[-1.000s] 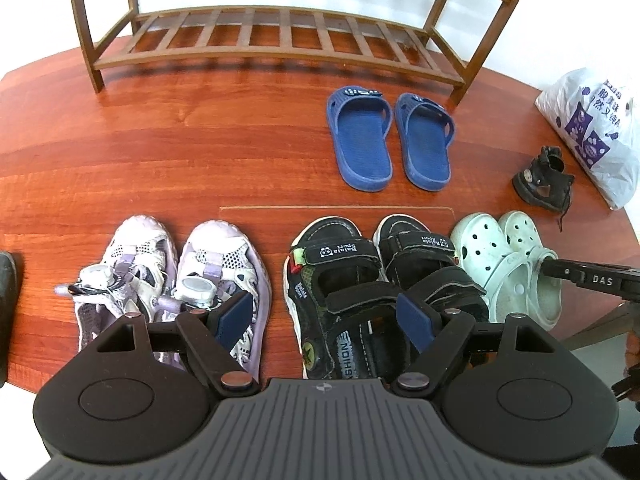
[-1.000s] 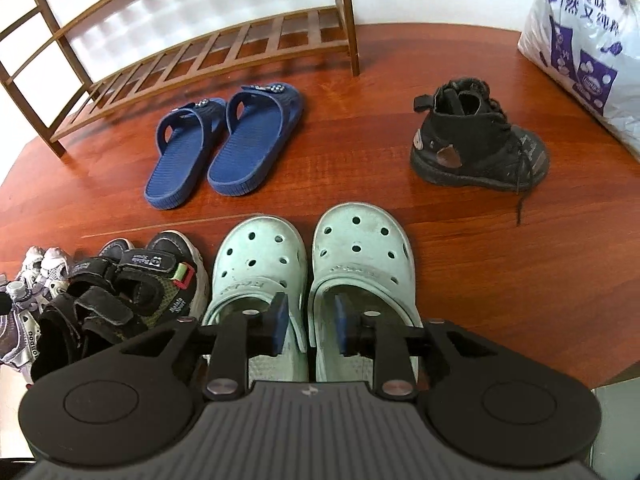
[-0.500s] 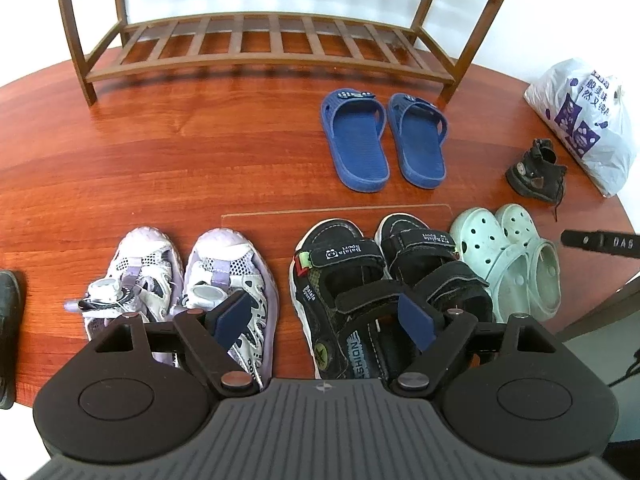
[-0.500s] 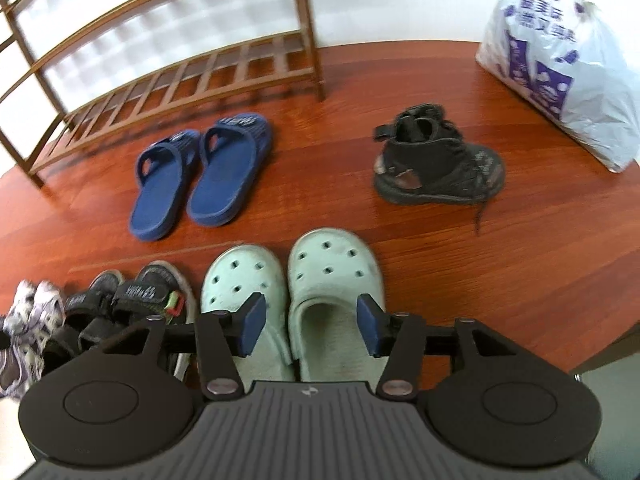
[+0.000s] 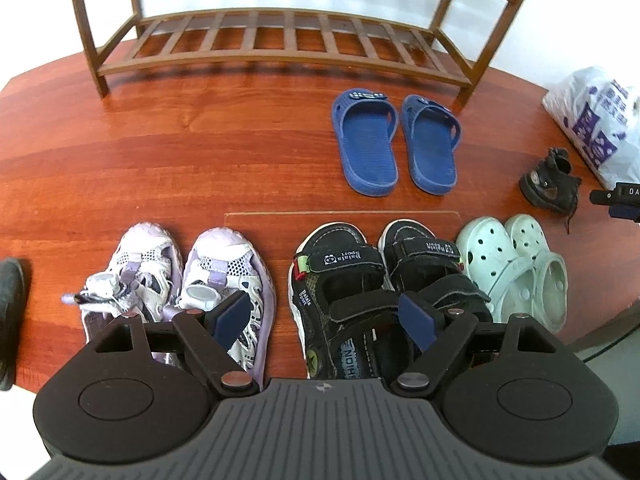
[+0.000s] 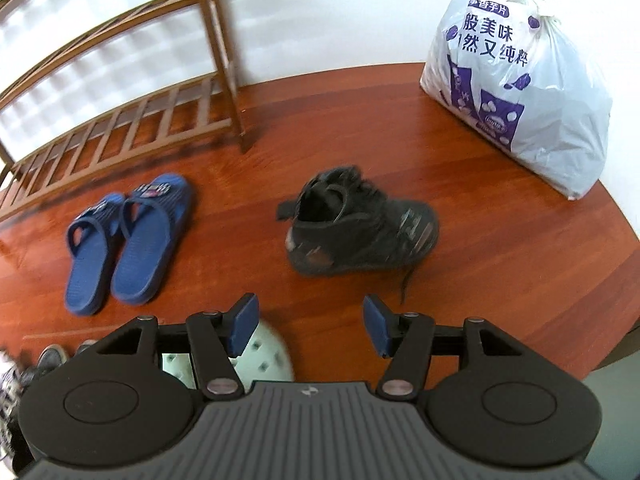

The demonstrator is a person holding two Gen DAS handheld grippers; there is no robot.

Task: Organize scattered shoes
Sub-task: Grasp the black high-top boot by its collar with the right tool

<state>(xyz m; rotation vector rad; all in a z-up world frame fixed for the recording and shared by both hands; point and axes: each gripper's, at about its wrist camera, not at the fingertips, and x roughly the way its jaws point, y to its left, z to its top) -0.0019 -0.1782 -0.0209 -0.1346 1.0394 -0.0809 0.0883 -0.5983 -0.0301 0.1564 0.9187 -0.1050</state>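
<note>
Counted outward from the wooden shoe rack, 1 of its kind, with 2 slatted shelves in view:

2 blue slippers, 1 pair, just in front of the rack's right end.

2 lilac-and-white sneakers, 1 pair, farther out toward the rack's left end.

2 black sport sandals, 1 pair, farther out beyond the slippers.

2 mint-green clogs, 1 pair, beside the sandals, past the rack's right end.

1 black high-top shoe, single, out past the rack's right leg.

1 printed plastic bag, right of the rack by the wall.

Possibly 1 more dark shoe, cut off far left of the rack.
</note>
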